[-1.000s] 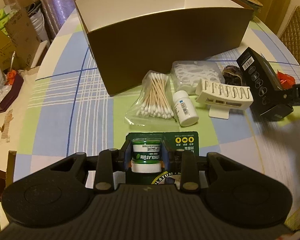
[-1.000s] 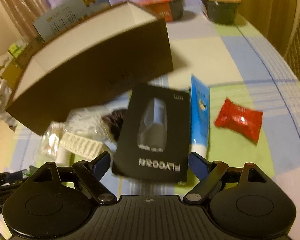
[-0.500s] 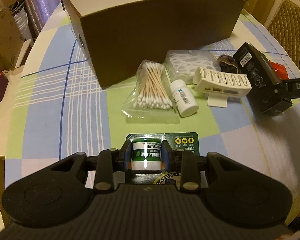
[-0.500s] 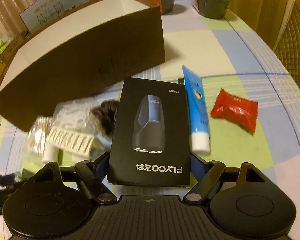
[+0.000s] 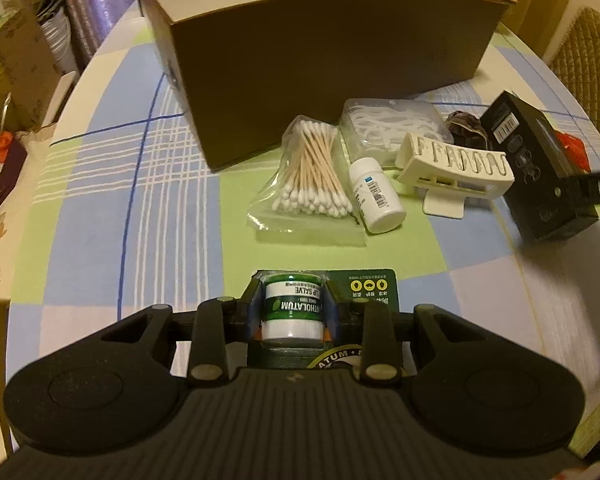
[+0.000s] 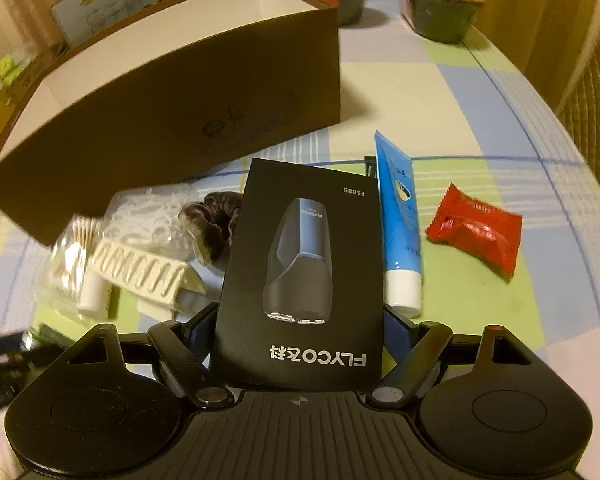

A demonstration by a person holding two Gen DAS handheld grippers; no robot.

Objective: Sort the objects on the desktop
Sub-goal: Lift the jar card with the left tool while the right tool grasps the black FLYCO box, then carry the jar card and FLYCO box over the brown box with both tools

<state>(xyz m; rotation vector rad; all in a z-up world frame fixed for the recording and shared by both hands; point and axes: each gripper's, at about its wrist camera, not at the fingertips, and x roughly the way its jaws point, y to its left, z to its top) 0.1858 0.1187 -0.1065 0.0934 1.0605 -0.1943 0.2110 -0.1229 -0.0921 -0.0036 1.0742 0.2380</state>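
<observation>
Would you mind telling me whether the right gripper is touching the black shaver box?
Touching: in the right wrist view, the right gripper has its blue pads against both sides of the black shaver box.

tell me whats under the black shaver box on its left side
The edge of a dark hair scrunchie disappears beneath the black shaver box, which the right gripper grips. How far it reaches under is covered, as is the tablecloth below.
</observation>
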